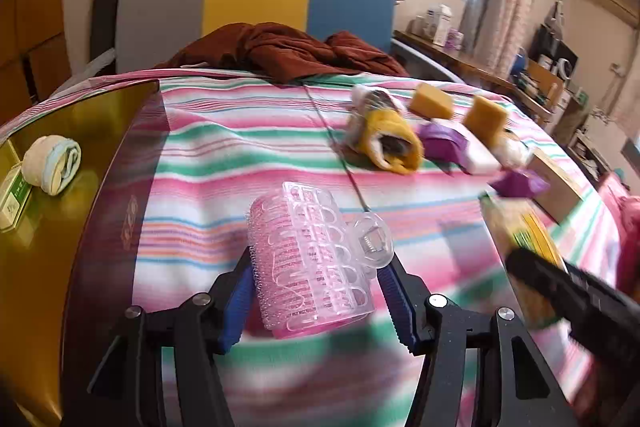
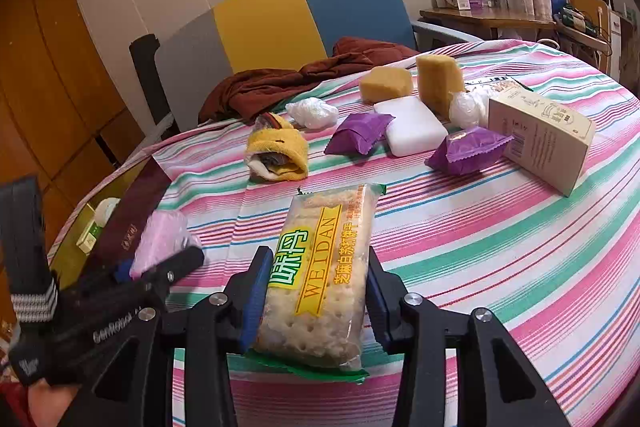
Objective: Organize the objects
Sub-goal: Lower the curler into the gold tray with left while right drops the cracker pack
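Box (image 1: 52, 211), gold-lined with maroon wall, open-topped: landmark, at the left edge of the striped bedcover (image 1: 248, 147); holds a rolled white cloth (image 1: 51, 165) and a small green-and-white carton (image 1: 12, 199). Cracker packet (image 2: 320, 279), flat, long axis running straight out along the fingers, clamped across its narrow width by the right gripper (image 2: 316, 295); well to the right of the box. Hair roller (image 1: 308, 259), pink with clear clip, cylinder axis likewise pointing away between the fingers, pinched at its sides by the left gripper (image 1: 316, 291); just right of the box wall, clearly the nearer load. Judgement: a short leftward carry should put the roller over the box rim first; the packet has farther to travel. Unsorted lot beyond, far right of the box: yellow sock roll (image 2: 280, 151), two sponges, purple sachets, white soap bar, cream carton.
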The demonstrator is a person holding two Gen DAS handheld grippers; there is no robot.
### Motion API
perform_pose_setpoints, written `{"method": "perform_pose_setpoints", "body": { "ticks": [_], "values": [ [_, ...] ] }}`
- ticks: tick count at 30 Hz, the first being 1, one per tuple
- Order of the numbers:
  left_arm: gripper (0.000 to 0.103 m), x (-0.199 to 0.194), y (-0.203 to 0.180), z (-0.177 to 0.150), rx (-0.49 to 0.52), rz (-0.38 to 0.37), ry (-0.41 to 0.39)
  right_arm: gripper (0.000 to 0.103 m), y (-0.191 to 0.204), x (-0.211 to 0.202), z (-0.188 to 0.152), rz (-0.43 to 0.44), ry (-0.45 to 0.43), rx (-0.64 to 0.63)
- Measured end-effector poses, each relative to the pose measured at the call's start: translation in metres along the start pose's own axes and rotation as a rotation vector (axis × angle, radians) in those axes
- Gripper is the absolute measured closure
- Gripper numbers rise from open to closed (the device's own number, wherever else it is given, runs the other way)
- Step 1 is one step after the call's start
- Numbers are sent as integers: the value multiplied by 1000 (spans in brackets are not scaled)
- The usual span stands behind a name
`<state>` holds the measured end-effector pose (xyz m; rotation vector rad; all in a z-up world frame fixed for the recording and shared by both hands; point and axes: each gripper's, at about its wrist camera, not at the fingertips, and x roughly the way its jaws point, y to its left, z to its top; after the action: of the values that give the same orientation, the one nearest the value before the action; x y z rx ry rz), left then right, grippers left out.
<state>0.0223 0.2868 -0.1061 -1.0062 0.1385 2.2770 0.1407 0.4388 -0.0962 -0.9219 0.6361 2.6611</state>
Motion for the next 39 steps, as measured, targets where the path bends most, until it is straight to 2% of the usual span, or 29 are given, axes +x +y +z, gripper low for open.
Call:
{"method": "perform_pose_setpoints", "body": {
  "ticks": [5,11,16,22,27,32,39],
  "values": [
    [43,-29,-4,-10,-1,-54,-27,59,7,-8,2,3,1,-6],
    [43,-66,3,-9,-12,-116,-84,59,28,-11,6,50,14,-19],
    [43,-96,30,-1,-62,-106,-129,59,64,-16,14,120,6,-80],
    [43,-121,86,4,-139,-29,-147,59,121,-13,23,219,27,-179],
    [43,-129,144,-2,-213,47,-113,59,172,-6,20,292,67,-276],
    [43,-127,197,-10,-295,130,-70,59,218,20,10,335,168,-318],
    [43,-109,256,-13,-355,208,44,59,265,78,-5,382,362,-230]
  ]
}}
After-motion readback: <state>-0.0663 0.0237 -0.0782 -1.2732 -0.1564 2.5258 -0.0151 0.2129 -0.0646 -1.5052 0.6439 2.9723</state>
